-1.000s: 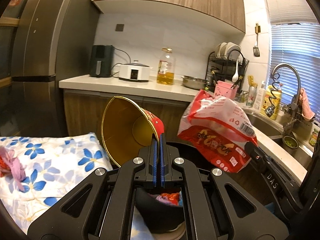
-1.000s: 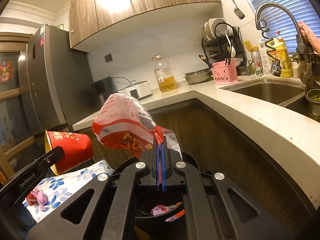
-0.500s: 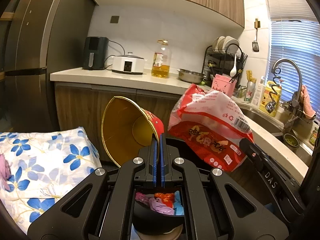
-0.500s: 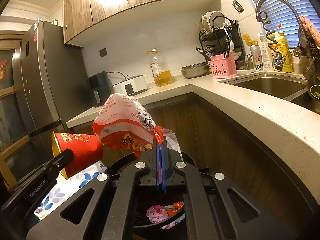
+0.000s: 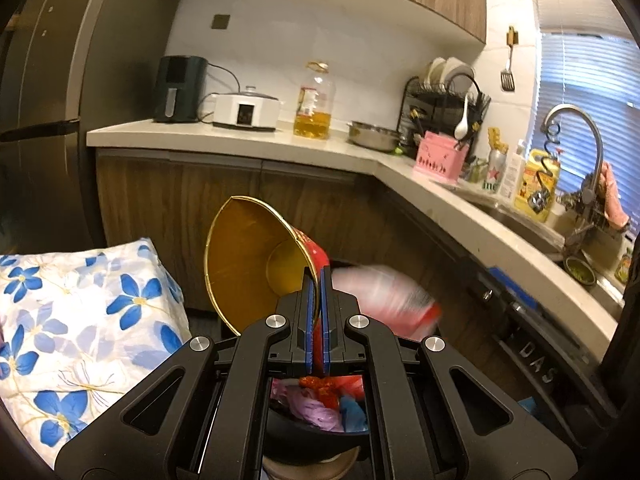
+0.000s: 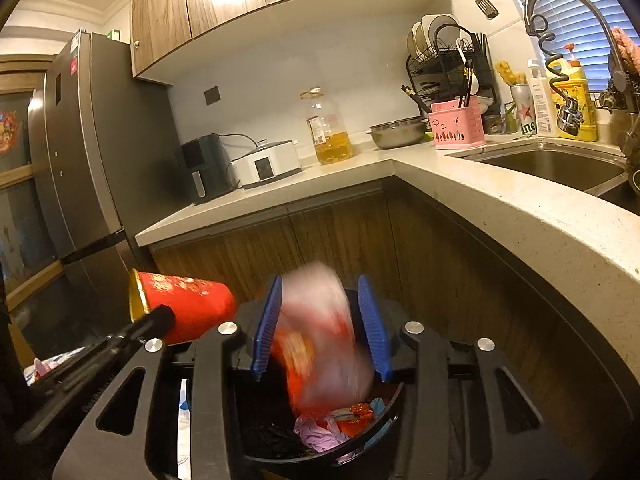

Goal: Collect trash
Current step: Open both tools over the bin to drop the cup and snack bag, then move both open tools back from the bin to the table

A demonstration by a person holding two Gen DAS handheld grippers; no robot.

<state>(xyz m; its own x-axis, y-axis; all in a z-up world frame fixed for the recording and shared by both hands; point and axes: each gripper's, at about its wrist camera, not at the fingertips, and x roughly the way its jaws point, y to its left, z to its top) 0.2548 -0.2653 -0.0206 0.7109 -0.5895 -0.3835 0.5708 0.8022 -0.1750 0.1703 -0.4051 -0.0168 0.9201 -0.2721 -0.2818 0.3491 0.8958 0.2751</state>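
1. The left gripper point(image 5: 316, 312) is clamped on the rim of a red paper cup point(image 5: 256, 256) that lies tilted, its gold inside facing the left wrist camera. The right wrist view shows instead the cup's red printed outside point(image 6: 188, 304).
2. The right gripper point(image 6: 320, 324) has just been opening. Its blue pads point(image 6: 266, 328) stand apart, and a blurred red-and-white snack bag point(image 6: 324, 340) is between them, free of both and above the black trash bin point(image 6: 328, 452).
3. In the left wrist view the bag point(image 5: 384, 300) is a smear just right of the cup, over the bin point(image 5: 312, 440), which already holds pink, red and blue scraps.
4. Only the left view shows the blue-flowered cloth point(image 5: 80, 320) beside the bin. Only the right view looks into the sink point(image 6: 552, 164) at the worktop's right end.
5. Readable writing: "DAS" on the right gripper's side point(image 5: 536, 360). A green can with a red star point(image 6: 526, 110) at the worktop's back edge shows the letters "ine".
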